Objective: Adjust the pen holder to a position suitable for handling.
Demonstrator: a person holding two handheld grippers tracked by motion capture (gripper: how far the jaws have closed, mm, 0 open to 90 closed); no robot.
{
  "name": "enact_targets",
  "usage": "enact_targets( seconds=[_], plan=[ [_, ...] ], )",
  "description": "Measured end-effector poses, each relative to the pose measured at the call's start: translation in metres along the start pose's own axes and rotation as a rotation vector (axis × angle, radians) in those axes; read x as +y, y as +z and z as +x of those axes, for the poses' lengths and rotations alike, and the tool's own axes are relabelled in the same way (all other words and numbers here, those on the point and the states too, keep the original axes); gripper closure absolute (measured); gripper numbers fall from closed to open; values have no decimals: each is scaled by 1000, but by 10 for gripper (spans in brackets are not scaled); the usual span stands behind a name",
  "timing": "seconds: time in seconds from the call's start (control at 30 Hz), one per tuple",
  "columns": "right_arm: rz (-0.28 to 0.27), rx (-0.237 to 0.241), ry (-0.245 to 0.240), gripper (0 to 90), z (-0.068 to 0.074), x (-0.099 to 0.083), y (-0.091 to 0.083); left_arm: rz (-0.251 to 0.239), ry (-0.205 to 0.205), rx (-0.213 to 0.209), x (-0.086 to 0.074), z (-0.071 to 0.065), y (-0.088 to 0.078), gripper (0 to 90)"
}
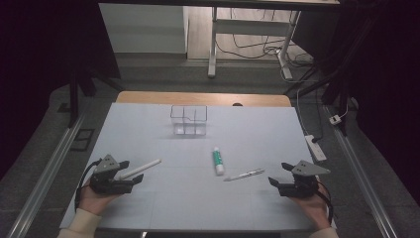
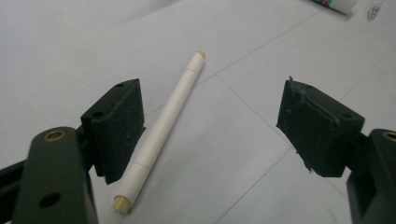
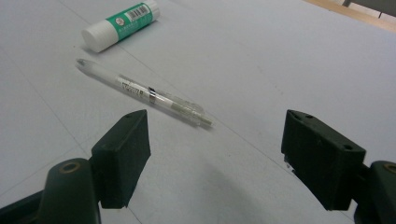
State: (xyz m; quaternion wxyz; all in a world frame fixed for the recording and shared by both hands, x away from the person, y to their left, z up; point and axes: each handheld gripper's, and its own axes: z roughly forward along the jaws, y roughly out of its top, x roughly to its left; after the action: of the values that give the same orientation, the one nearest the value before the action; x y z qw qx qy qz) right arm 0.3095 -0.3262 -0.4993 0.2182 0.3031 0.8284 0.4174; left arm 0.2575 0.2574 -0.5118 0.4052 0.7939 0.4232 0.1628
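A white pen point(image 1: 141, 169) point(image 2: 163, 126) lies on the white table sheet point(image 1: 163, 198) at the front left. My left gripper point(image 1: 131, 171) point(image 2: 212, 100) stands open around its near end, and the pen rests close beside the left jaw with neither pad pressing on it. A green-and-white glue stick point(image 1: 218, 160) point(image 3: 121, 24) lies near the middle. A clear pen point(image 1: 244, 174) point(image 3: 144, 93) lies just right of it. My right gripper point(image 1: 279, 173) point(image 3: 217, 123) rests open at the front right, a short way behind the clear pen's tip, with nothing between its jaws.
A clear plastic compartment box point(image 1: 188, 120) stands upright at the back middle of the sheet. The wooden table edge point(image 1: 203, 98) shows behind it. A power strip point(image 1: 315, 147) lies on the floor by the right edge, and desk legs point(image 1: 213, 49) stand beyond.
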Motion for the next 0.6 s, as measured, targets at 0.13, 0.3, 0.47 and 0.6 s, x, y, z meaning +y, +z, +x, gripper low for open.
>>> enact_targets(
  seconds=[0.13, 0.3, 0.47, 0.6],
  plan=[
    [0, 7, 6, 238, 0, 0, 1, -2, -8, 0, 0, 0, 0, 231],
    [-4, 10, 5, 243, 0, -1, 2, 0, -3, 0, 0, 0, 0, 232],
    [-4, 11, 4, 250, 0, -2, 2, -2, -12, -4, 2, 1, 3, 233],
    [-16, 16, 22, 254, -3, -2, 4, 3, -9, -6, 1, 1, 4, 233]
  ],
)
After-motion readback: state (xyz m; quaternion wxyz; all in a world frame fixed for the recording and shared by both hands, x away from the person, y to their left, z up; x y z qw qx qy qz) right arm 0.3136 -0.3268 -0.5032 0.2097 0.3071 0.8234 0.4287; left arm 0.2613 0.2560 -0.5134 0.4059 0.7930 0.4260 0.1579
